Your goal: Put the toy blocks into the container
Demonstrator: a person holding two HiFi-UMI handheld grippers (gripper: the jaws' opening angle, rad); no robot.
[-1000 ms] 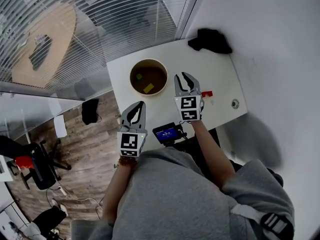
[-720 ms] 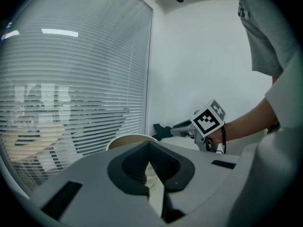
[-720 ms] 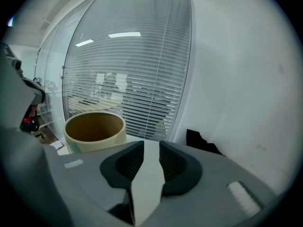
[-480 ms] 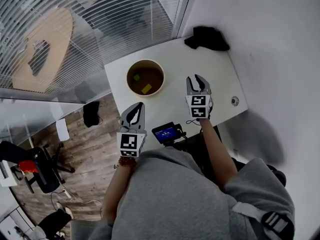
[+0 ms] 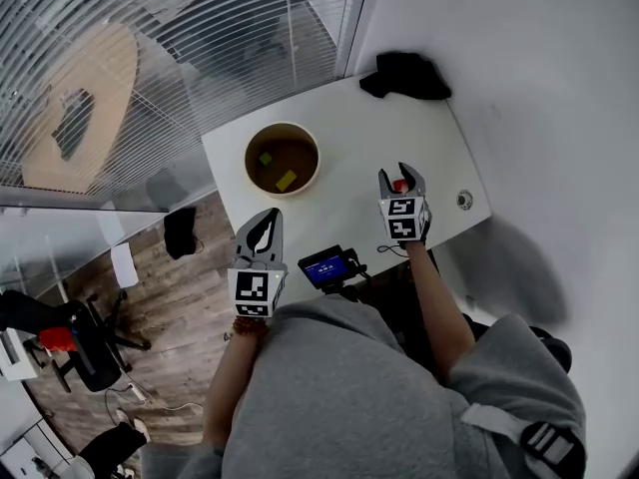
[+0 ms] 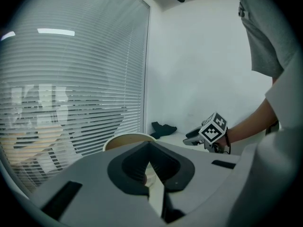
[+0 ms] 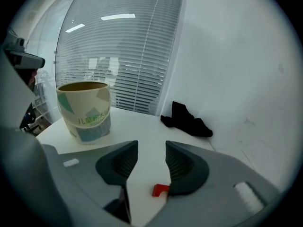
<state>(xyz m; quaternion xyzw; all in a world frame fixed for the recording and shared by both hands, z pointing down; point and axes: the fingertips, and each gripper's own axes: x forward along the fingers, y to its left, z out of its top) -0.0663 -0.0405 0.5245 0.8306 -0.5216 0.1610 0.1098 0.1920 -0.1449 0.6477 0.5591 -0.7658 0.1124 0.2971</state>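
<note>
Between right gripper's (image 7: 150, 150) just-widened jaws, red block (image 7: 160, 190)

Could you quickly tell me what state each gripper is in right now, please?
Left gripper: shut, empty.
Right gripper: open, jaws have just been opening; red block lies between them, ungripped.

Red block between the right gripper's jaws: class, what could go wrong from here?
1. The right gripper has just been opening its jaws; the red block lies between them beside one jaw, so closing may nudge it away or pinch a corner.
2. A poor grip may drop it before the container.
</note>
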